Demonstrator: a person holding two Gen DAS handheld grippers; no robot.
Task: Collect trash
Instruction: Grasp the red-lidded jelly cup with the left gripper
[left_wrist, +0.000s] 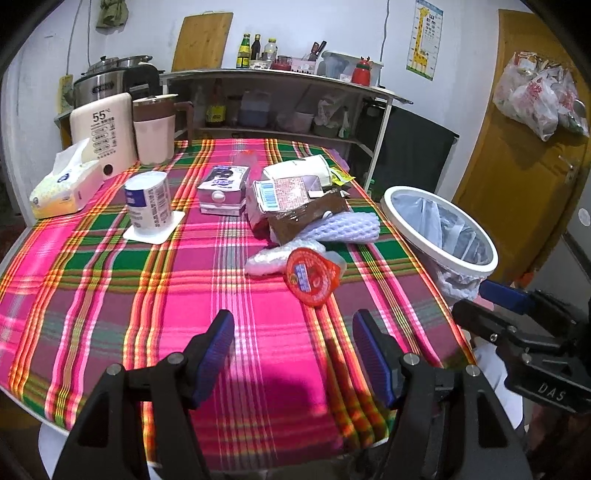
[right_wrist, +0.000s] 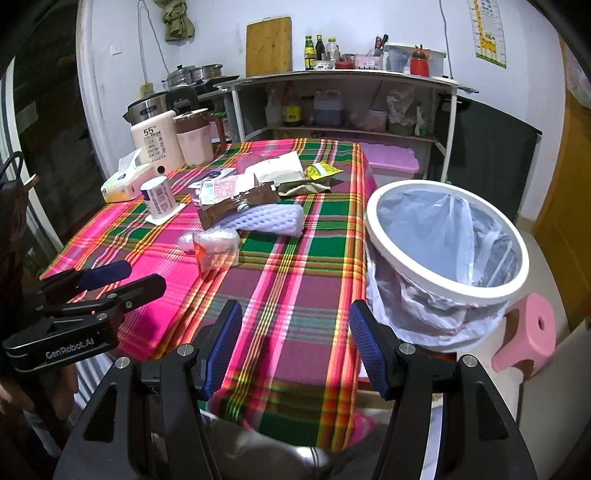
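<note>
Seemingly before any pickup, both black blue-padded grippers, left gripper (left_wrist: 293, 354) and right gripper (right_wrist: 295, 347), hung released and empty near the red-lidded plastic jelly cup (left_wrist: 312, 275), the likeliest first grab for the white bag-lined bin (right_wrist: 447, 236) at right

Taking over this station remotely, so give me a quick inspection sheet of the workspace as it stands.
Surface: table under a pink-and-green plaid cloth, near half bare.
Job's things: red-lidded cup, white foam net, torn cartons and wrappers piled mid-table; lined bin beside the table's right edge, nothing seen inside but the liner.
Clutter: tissue box, paper roll, milk box, kettles at the far left.
Grippers: left gripper and right gripper both open, holding nothing, at the near edge.
Cables: cords hang on the back wall.
Surroundings: kitchen shelf, pink stool, yellow door.
</note>
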